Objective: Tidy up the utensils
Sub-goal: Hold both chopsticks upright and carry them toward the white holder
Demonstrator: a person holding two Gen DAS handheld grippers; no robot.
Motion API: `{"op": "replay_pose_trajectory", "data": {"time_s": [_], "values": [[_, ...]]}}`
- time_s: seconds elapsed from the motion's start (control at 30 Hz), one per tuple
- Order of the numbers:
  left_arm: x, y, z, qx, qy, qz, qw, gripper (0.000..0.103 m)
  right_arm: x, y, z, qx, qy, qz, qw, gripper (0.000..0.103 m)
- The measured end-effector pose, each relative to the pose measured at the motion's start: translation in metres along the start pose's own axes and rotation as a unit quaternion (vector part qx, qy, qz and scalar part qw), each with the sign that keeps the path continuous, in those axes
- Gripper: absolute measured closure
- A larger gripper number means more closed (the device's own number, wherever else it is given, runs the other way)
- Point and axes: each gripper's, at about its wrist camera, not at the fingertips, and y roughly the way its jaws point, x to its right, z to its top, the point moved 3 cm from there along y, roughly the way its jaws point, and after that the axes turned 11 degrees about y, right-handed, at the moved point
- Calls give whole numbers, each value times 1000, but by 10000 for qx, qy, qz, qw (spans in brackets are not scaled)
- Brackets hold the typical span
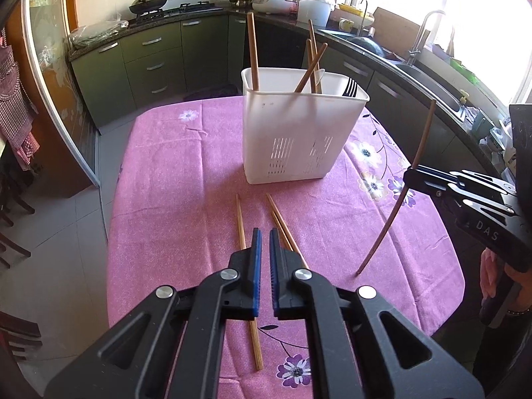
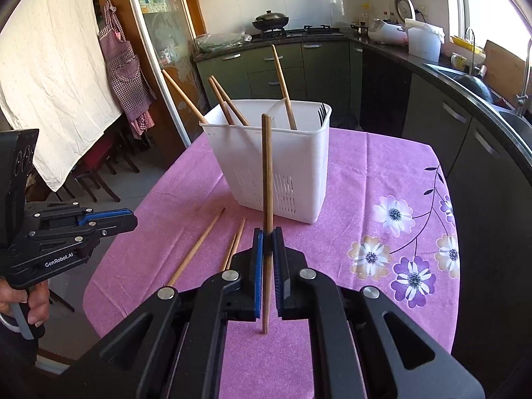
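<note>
A white utensil holder (image 1: 299, 133) (image 2: 272, 163) stands on the pink flowered tablecloth (image 1: 186, 173) with several wooden chopsticks (image 1: 252, 50) and a black fork (image 1: 349, 88) in it. My right gripper (image 2: 267, 236) is shut on one chopstick (image 2: 266, 166), held upright above the cloth; it also shows in the left wrist view (image 1: 414, 169). My left gripper (image 1: 262, 236) is shut and empty, above three loose chopsticks (image 1: 240, 219) lying on the cloth in front of the holder. The left gripper shows at the left in the right wrist view (image 2: 133, 222).
The table edge (image 1: 113, 232) drops to a tiled floor on the left. Kitchen cabinets, a wok on the stove (image 1: 148, 1) and a sink (image 1: 429, 79) ring the room. Chairs (image 2: 99, 166) and a hanging apron (image 2: 123, 60) stand left.
</note>
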Motion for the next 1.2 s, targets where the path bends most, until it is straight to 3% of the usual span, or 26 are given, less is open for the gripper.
{"op": "replay_pose_trajectory", "data": {"time_s": [0.13,0.33,0.53,0.87,1.2], "values": [[-2,25,-1,-358,-9,35,9994,98,1,-4,-2,5,-26,4,10000,96],[-7,89,-10,-1226,-42,-12,9924,98,8,-4,-3,10,0,6,10000,96],[-19,124,-12,-1621,-205,89,9865,98,9,-6,-3,-16,-9,31,10000,96],[-21,138,-15,-1816,-250,76,9830,91,5,-3,-4,-57,-73,77,9999,96],[-20,133,-10,-1662,-197,-1,9859,96,4,-4,-5,-63,-93,71,9999,96]]}}
